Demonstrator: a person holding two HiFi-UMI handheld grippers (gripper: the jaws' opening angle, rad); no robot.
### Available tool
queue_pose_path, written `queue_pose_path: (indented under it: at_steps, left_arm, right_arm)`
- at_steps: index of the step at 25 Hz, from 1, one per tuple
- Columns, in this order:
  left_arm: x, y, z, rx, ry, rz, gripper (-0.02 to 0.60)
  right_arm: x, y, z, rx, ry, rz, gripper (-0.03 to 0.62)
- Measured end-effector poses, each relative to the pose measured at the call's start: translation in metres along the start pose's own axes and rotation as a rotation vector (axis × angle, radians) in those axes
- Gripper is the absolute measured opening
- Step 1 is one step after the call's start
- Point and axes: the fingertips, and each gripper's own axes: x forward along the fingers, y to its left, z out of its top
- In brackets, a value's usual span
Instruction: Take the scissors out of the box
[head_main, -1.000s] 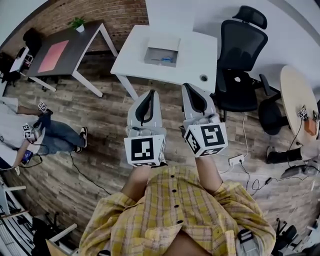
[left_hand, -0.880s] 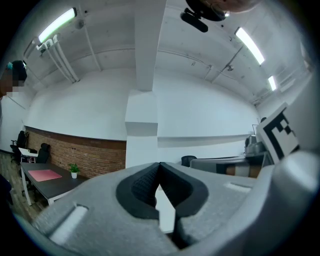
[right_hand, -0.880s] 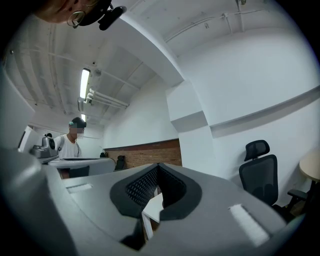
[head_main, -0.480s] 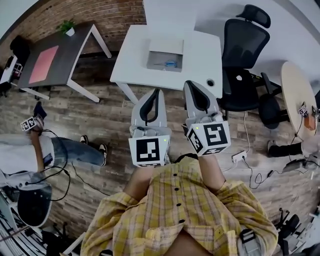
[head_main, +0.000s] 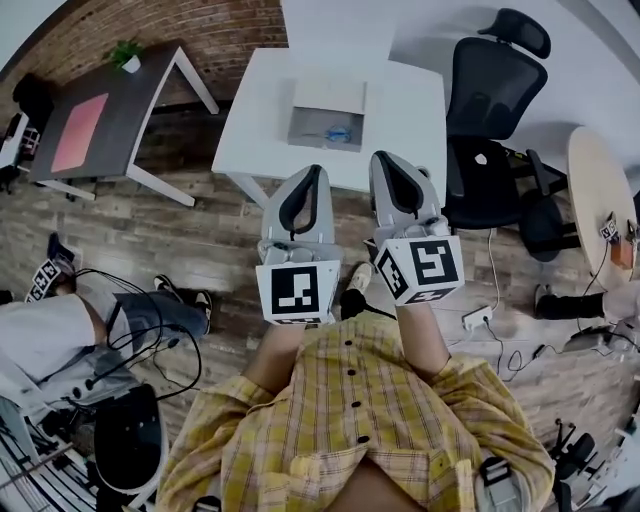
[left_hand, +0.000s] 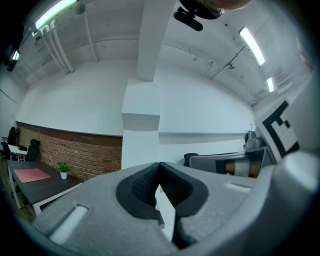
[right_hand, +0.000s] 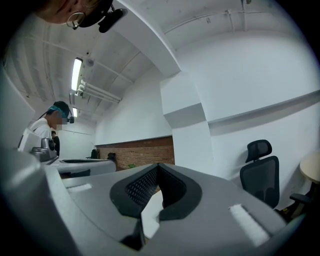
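In the head view, an open grey box (head_main: 328, 100) rests on a white table (head_main: 260, 110) ahead. Inside the box lie scissors with blue handles (head_main: 338, 131). My left gripper (head_main: 312, 172) and right gripper (head_main: 384, 158) are held side by side, level, over the wooden floor, with their tips at the table's near edge, short of the box. Both are shut with nothing between the jaws. In the left gripper view the left gripper's (left_hand: 160, 165) dark pads meet; in the right gripper view the right gripper's (right_hand: 159, 166) pads meet too. Neither gripper view shows the box.
A black office chair (head_main: 490, 100) stands right of the white table. A dark desk with a pink mat (head_main: 100, 110) and a small plant (head_main: 128, 55) stands to the left. A person (head_main: 60, 340) with cables is low at the left. A round table (head_main: 600, 190) stands far right.
Both grippers and the head view have come closer to the white table, still side by side and shut. The person at the left has shifted lower in the view.
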Motion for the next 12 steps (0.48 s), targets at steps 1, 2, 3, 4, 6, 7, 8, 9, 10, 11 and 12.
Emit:
queue_pose_path:
  at_steps: [1,2,3,4,6,7,8,9,10,11,12]
  left_arm:
    - [0.013,0.006,-0.003,0.008,0.008,-0.001,0.003]
    - [0.025,0.012,-0.003,0.011,0.009,0.001,0.003]
    - [0.037,0.016,-0.002,0.014,0.007,0.004,0.003]
    - [0.048,0.019,-0.002,0.023,0.007,0.007,0.003]
    - [0.068,0.021,-0.002,0.039,0.014,0.016,0.003]
    - [0.079,0.020,-0.004,0.043,0.018,0.021,0.003]
    - [0.091,0.019,-0.005,0.045,0.022,0.024,0.003]
    - [0.101,0.019,-0.006,0.047,0.025,0.027,0.003]
    - [0.111,0.018,-0.007,0.048,0.026,0.029,0.003]
    - [0.120,0.018,-0.008,0.049,0.026,0.031,0.003]
    - [0.128,0.018,-0.008,0.051,0.025,0.033,0.003]
  right_arm:
    - [0.013,-0.006,0.001,-0.001,-0.002,-0.001,0.005]
    - [0.024,-0.012,0.003,-0.005,-0.006,-0.002,0.005]
    - [0.033,-0.018,0.006,-0.009,-0.012,-0.002,0.005]
    - [0.040,-0.025,0.009,-0.012,-0.018,-0.002,0.005]
    - [0.053,-0.042,0.011,-0.013,-0.021,0.002,0.005]
    - [0.059,-0.051,0.010,-0.012,-0.018,0.005,0.005]
    - [0.066,-0.059,0.010,-0.010,-0.015,0.009,0.005]
    - [0.073,-0.068,0.009,-0.007,-0.014,0.013,0.005]
    - [0.079,-0.075,0.010,-0.003,-0.015,0.016,0.005]
    - [0.084,-0.082,0.010,0.000,-0.019,0.018,0.005]
    - [0.089,-0.088,0.011,0.001,-0.022,0.020,0.005]
